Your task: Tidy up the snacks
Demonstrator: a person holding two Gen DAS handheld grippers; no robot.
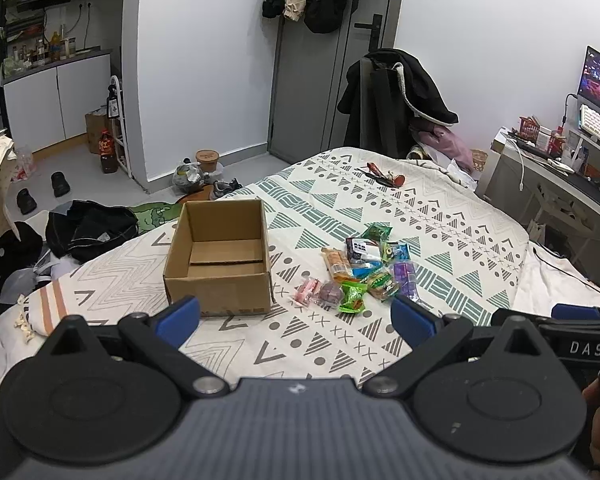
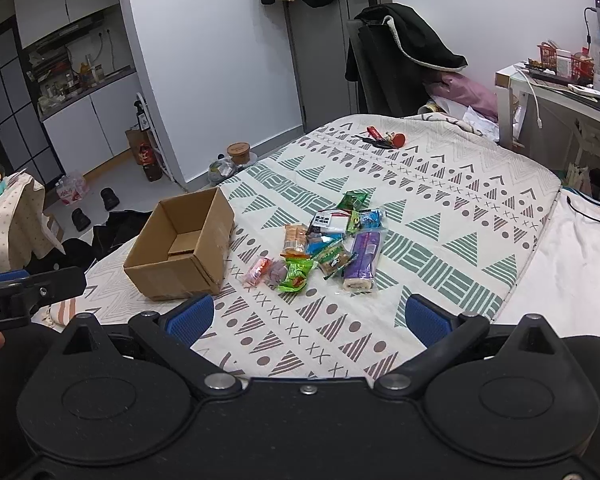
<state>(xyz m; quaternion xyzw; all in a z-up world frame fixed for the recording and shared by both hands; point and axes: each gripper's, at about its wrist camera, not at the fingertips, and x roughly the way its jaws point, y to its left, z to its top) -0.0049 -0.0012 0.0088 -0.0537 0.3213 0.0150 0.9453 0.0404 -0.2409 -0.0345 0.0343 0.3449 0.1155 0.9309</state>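
An open, empty cardboard box (image 1: 219,256) stands on the patterned bedspread; it also shows in the right wrist view (image 2: 182,250). To its right lies a pile of several wrapped snacks (image 1: 360,268), among them a green packet (image 2: 296,276), a purple roll (image 2: 362,260) and a pink candy (image 2: 256,272). My left gripper (image 1: 296,314) is open and empty, held above the bed near the box and the pile. My right gripper (image 2: 308,312) is open and empty, in front of the pile.
Keys with red tags (image 1: 384,176) lie at the bed's far end. A chair draped with a dark coat (image 1: 396,100) stands behind the bed, a desk with a monitor (image 1: 560,152) at right. Clothes and shoes (image 1: 88,228) litter the floor at left.
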